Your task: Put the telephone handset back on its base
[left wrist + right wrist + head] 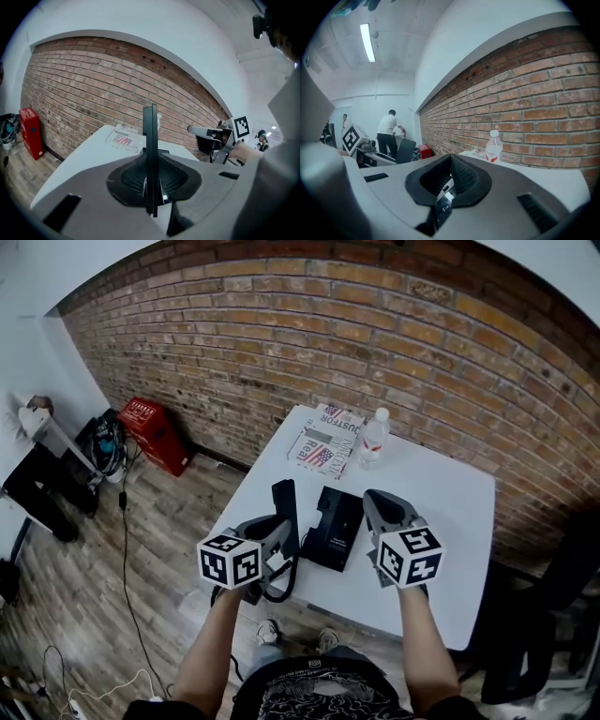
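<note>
Room: brick wall (375,343) behind a white table (450,512); wood floor on the left with a red box (155,432) against the wall.
Left gripper (277,532): its 2 jaws are clamped on the handset (285,500). The left gripper view shows the handset edge-on between the pads, as a thin dark slab pointing up and away.
Handset position: near the table's left edge, just left of the base (333,526) and not on it. No view shows whether its lower end touches the table.
Cord (281,589): a dark loop hangs below the left gripper at the table's front edge.
Base: black, lying flat mid-table between the 2 grippers, with nothing seen resting on it.
Right gripper (378,502): just right of the base, pads pressed together with nothing between them.
Far side of table: a magazine (323,442) and a water bottle (373,439) to its right, well apart from the base.
Done: the handset looks firmly gripped.
Left to do: likely all of the placing. That means carrying the handset right over the base, turning it to lie along the cradle, setting it down and letting go.
Risk: the cord could drag or snag at the table edge.
</note>
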`<control>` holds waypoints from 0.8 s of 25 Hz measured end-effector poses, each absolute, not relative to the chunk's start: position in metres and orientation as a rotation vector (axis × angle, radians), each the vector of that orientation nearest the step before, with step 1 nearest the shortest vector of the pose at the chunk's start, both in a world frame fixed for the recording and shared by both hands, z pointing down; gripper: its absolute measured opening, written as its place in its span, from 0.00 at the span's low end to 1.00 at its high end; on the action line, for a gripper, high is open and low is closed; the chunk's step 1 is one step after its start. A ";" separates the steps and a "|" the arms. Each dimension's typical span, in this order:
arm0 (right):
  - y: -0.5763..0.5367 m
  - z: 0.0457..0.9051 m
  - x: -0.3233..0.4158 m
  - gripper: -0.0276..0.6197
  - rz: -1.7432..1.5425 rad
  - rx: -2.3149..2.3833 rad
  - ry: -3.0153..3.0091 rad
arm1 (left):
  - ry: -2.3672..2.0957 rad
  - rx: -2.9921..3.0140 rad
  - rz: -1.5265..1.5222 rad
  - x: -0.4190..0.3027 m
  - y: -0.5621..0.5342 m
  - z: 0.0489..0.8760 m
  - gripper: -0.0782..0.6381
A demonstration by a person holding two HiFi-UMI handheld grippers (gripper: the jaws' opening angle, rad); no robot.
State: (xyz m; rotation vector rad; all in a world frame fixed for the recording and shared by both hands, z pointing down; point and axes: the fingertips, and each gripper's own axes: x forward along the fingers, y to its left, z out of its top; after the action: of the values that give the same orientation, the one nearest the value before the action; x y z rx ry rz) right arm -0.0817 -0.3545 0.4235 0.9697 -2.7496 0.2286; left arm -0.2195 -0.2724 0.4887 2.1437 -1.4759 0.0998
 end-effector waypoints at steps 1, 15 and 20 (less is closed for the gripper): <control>-0.354 0.425 -0.081 0.04 0.236 1.001 -2.738 | -1.427 2.160 0.107 -0.218 -0.275 0.492 0.21; -0.354 0.431 -0.060 0.04 0.265 1.284 -2.588 | -0.853 2.209 0.075 -0.196 -0.319 0.534 0.21; -0.354 0.436 -0.060 0.04 0.274 1.327 -2.556 | -0.661 2.178 0.052 -0.188 -0.326 0.543 0.21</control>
State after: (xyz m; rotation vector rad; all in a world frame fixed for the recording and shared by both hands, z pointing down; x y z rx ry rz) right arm -0.0600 -0.3543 0.4358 1.3272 -2.5561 0.2741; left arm -0.1878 -0.3261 0.5431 2.1780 -0.6606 0.0525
